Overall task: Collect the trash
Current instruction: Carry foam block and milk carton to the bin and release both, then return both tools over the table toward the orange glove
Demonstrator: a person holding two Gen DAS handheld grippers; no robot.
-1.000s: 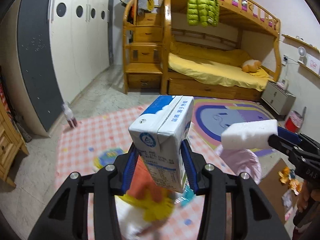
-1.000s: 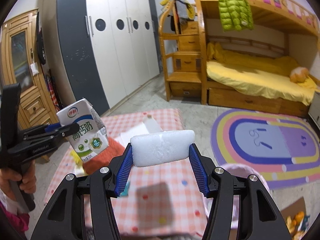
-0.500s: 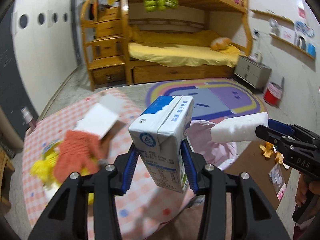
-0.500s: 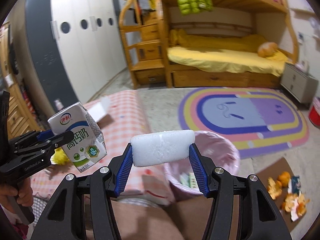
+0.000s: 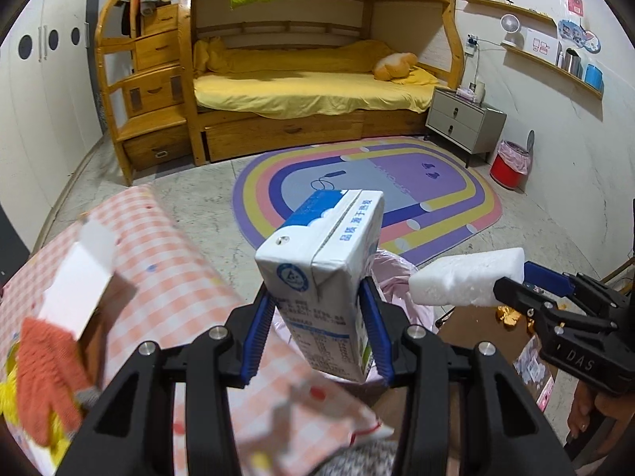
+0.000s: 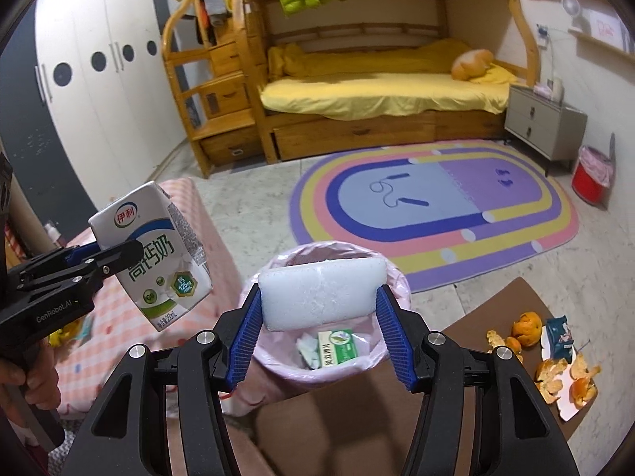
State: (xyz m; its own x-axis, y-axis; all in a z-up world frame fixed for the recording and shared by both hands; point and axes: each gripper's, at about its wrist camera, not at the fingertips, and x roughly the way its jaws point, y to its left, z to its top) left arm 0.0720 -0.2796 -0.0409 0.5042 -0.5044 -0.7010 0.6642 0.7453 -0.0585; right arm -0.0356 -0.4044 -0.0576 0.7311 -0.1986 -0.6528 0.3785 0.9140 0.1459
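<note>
Left wrist view: left gripper clamped on a milk carton, blue pads pressing both sides, carton tilted with its top toward the camera's far side. Behind and below the carton, part of the pink-lined trash bin shows, mostly hidden. Right gripper comes in from the right edge, gripping a white foam block, held beside the carton and apart from it. Pink checkered cloth at left carries an orange glove and a white-and-brown box. Rainbow rug lies on the floor in front of the bunk bed; a red bin stands by the nightstand.

Right wrist view: right gripper clamped on the foam block, pads on both ends, block held level directly above the trash bin opening. Inside the bin: a green-and-white packet and crumpled white paper. Left gripper at left holds the milk carton, tilted, up and left of the bin rim, over the cloth. Orange peels and a snack wrapper lie on the brown board at right.
</note>
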